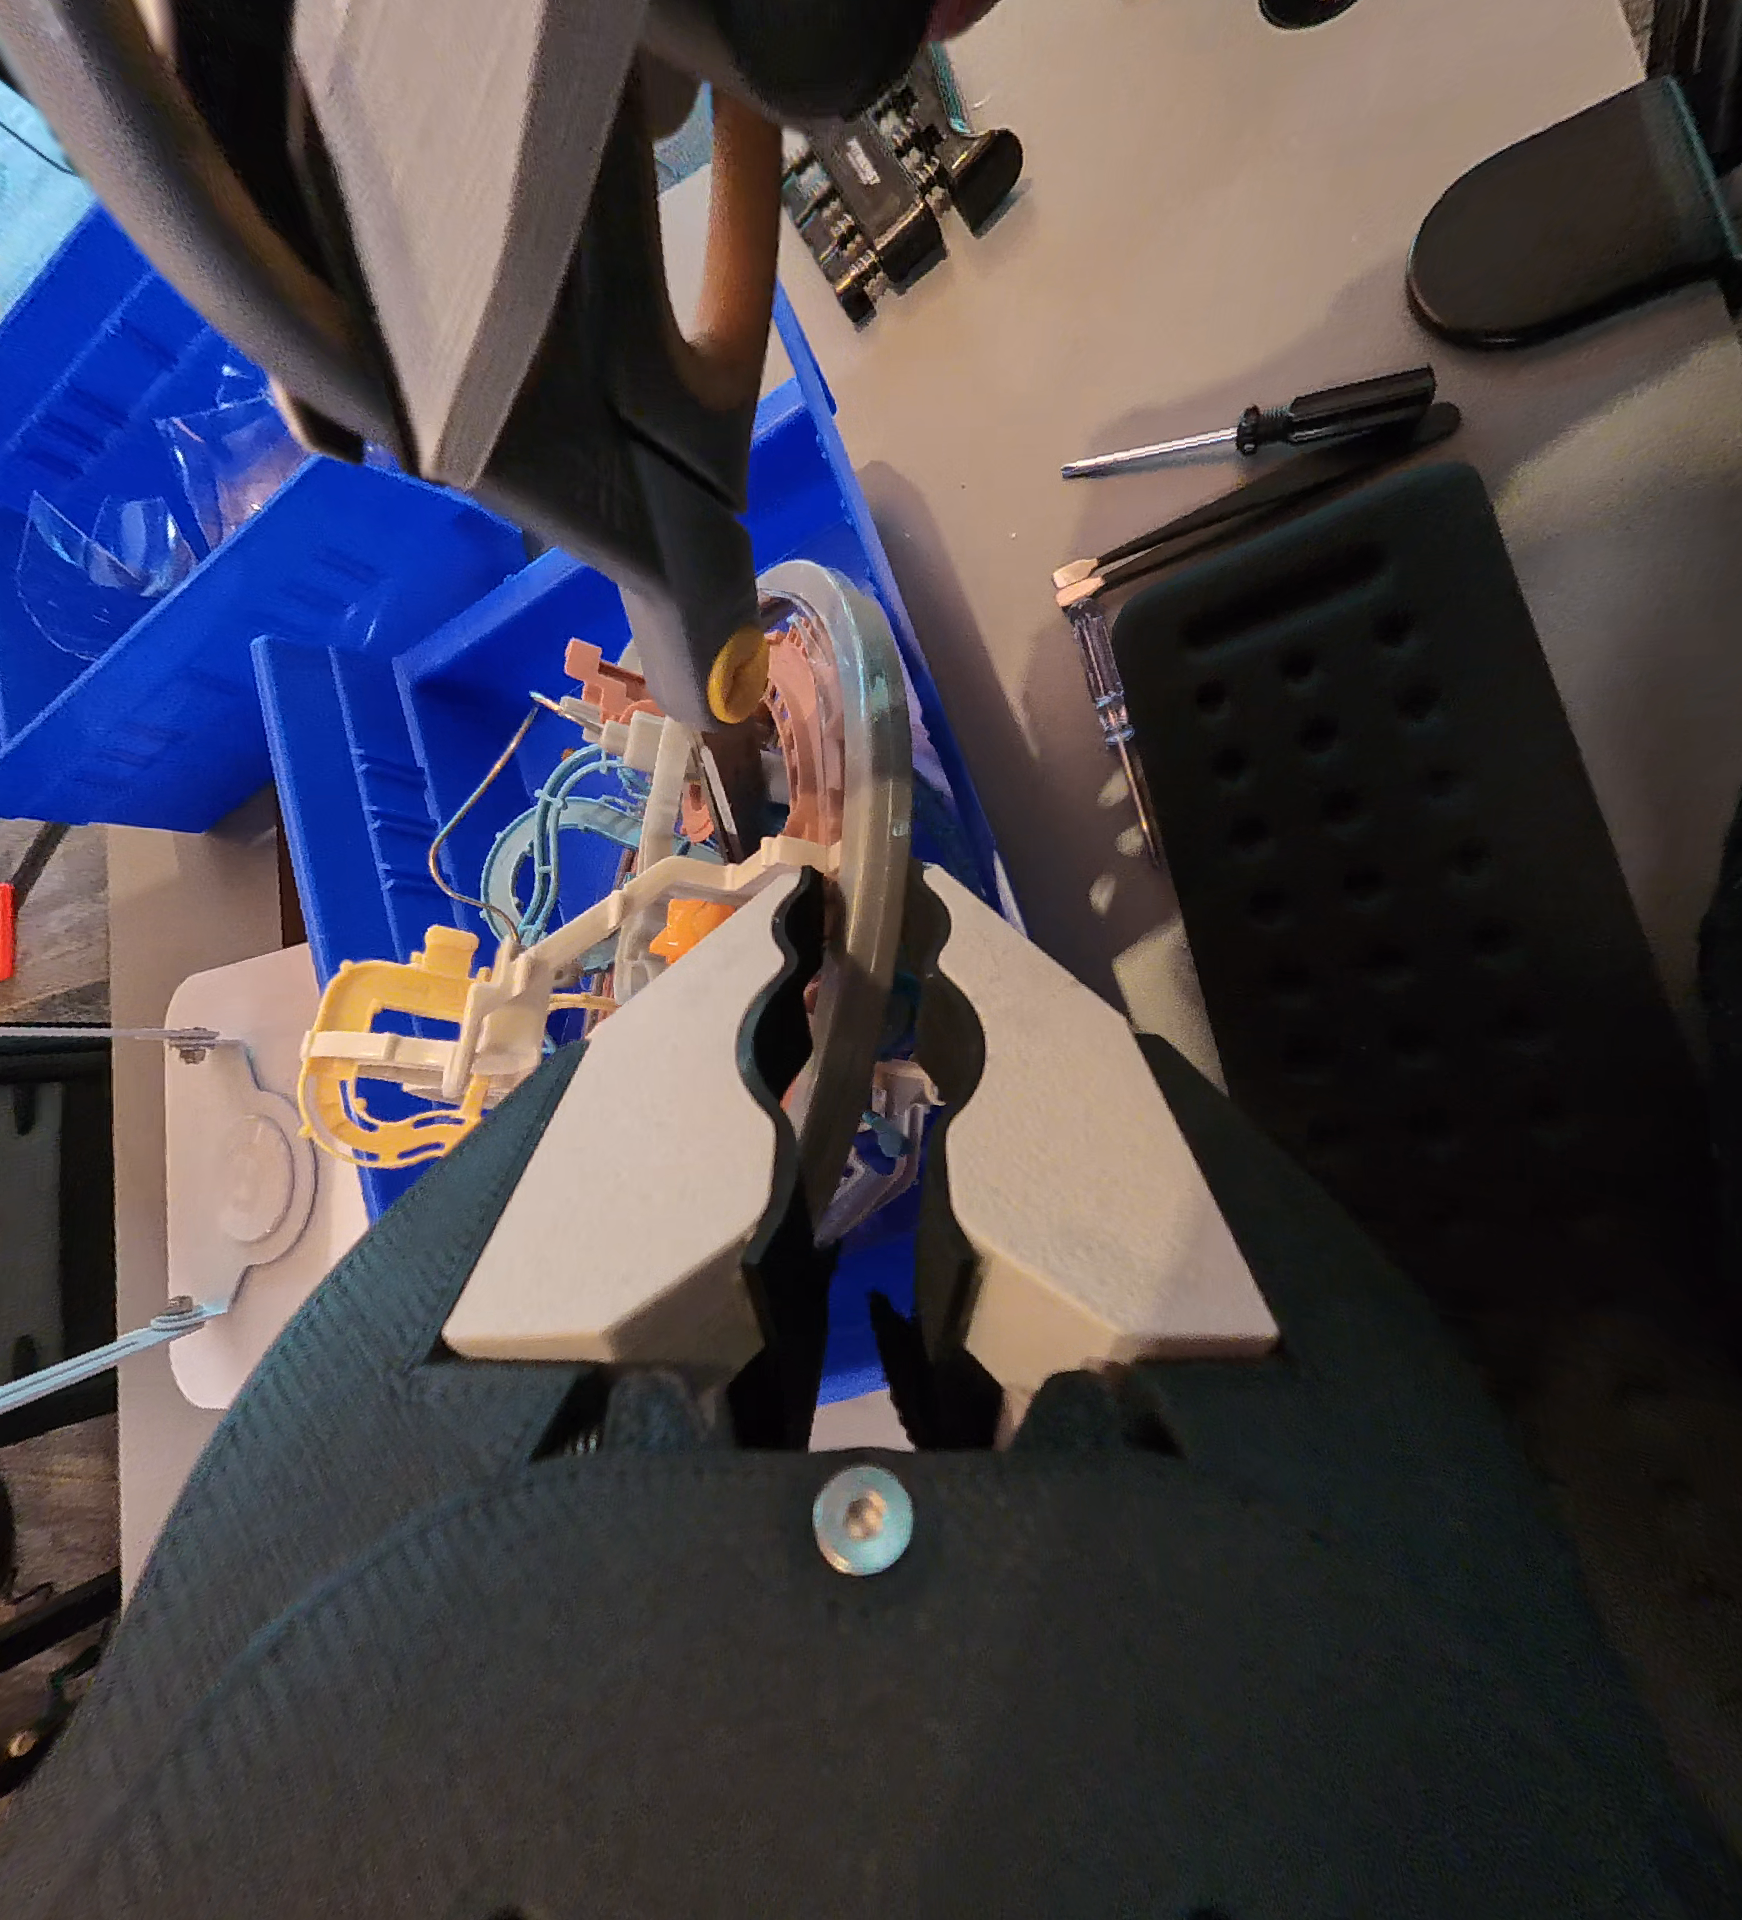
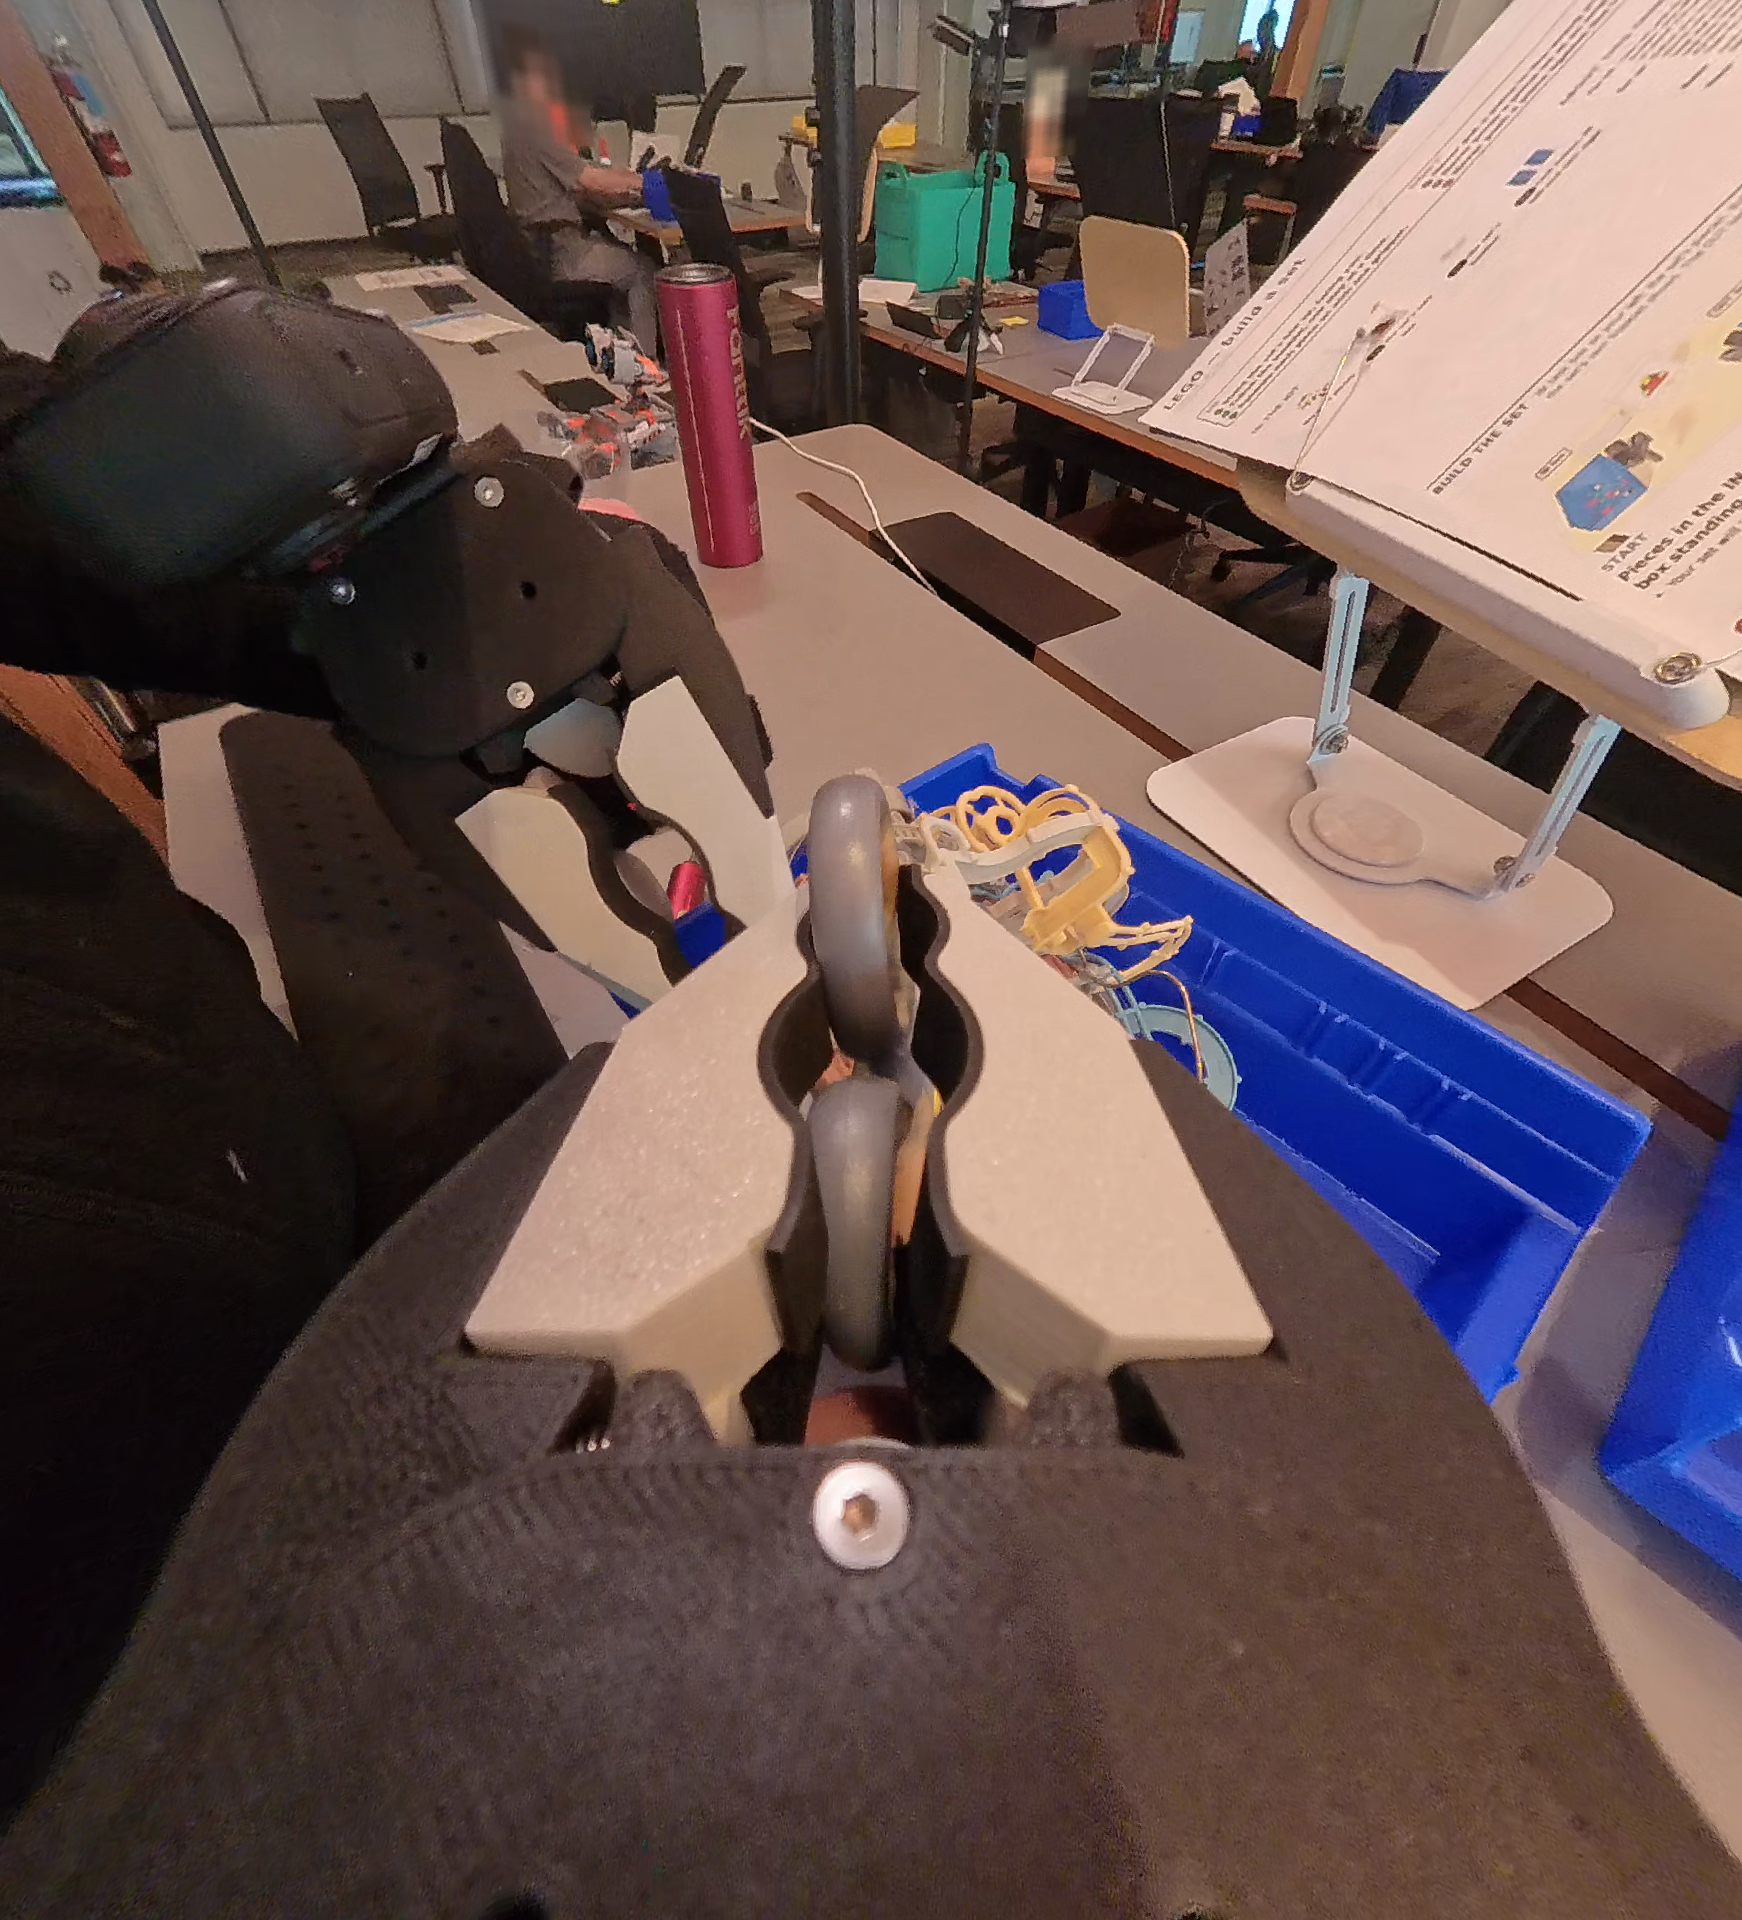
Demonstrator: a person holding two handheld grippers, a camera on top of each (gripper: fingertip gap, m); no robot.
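My left gripper (image 1: 862,904) is shut on a bundle of plastic model sprues (image 1: 638,894) and holds it above a blue bin (image 1: 379,831). A clear curved ring (image 1: 882,748) is between its pads. White, yellow (image 1: 379,997), light blue and pink pieces fan out to the left. My right gripper (image 2: 872,914) is shut on the grey loop handles of a cutter (image 2: 851,935). In the left wrist view the cutter (image 1: 680,499), with its yellow pivot (image 1: 737,675), comes down from the top onto the sprues. The left gripper (image 2: 721,935) also shows in the right wrist view.
A second blue bin (image 1: 119,582) holds clear parts. A screwdriver (image 1: 1262,426), black sticks (image 1: 1241,530), a black perforated pad (image 1: 1366,883), a bit set (image 1: 888,197) and a black stand (image 1: 1573,229) lie on the grey table. A white page stand (image 2: 1366,852) and a magenta bottle (image 2: 711,416) stand beyond. People sit at far desks. The tips of one gripper are about 9 centimeters away from the tips of the other. My left gripper is the nearer one to the screwdriver (image 1: 1262,426): about 20 centimeters, against 25 centimeters.
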